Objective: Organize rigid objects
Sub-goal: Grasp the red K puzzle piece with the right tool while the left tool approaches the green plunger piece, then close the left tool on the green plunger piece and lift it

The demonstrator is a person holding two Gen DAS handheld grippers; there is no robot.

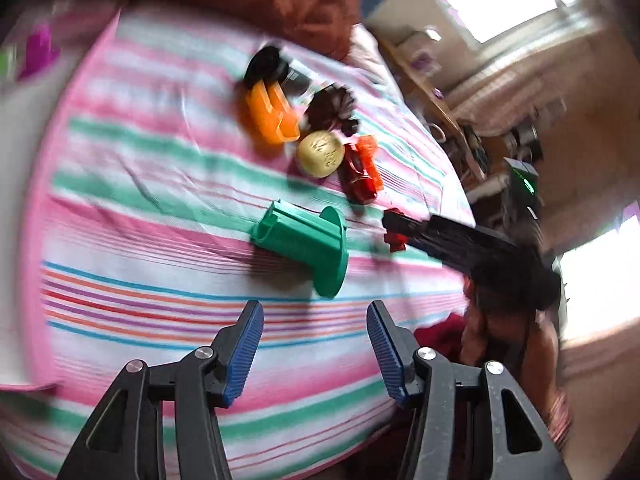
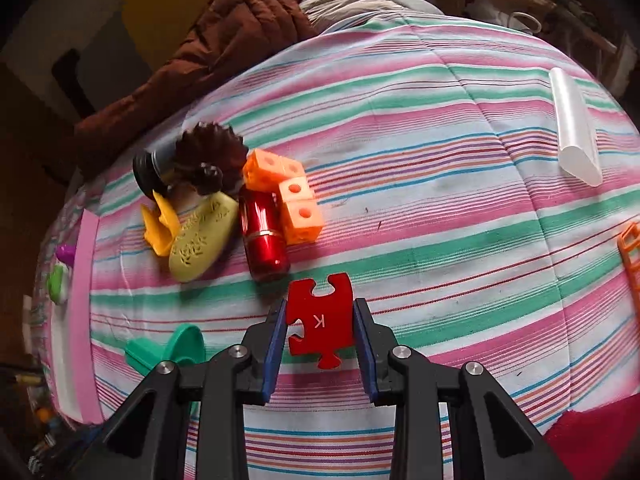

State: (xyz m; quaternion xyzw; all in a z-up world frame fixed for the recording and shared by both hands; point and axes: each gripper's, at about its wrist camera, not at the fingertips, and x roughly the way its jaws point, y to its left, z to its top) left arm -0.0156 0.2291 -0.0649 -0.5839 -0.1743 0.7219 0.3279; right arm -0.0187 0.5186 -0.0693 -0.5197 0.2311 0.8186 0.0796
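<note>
While the striped bedspread (image 2: 440, 208) fills both views as the biggest surface, a brown quilted blanket (image 2: 224, 52) lies bunched along its far edge. Taking the red metallic cylinder (image 2: 264, 236) as the landmark, the clear plastic tube (image 2: 574, 128) lies well apart from it, far to its right in the right wrist view. The green flanged spool (image 1: 304, 248) lies on its side nearer the camera than the cylinder, apart from it. Just beside the cylinder's left side rests the gold oval piece (image 2: 202, 240), and beyond that the yellow-orange clip (image 2: 160, 224). Touching the cylinder's right side is the orange block of cubes (image 2: 288, 196). Behind the cylinder sit the dark brown toothed disc (image 2: 210, 156) and the black wheel on a grey shaft (image 2: 148, 168).

The left hand-held gripper (image 1: 316, 344) hangs released above the bedspread, its blue pads (image 1: 248, 352) standing wide with nothing between them. The right hand-held gripper (image 2: 320, 340) is clenched on the red puzzle piece (image 2: 320, 324), marked with a K, which sits between the pads just in front of the cylinder's near end.
</note>
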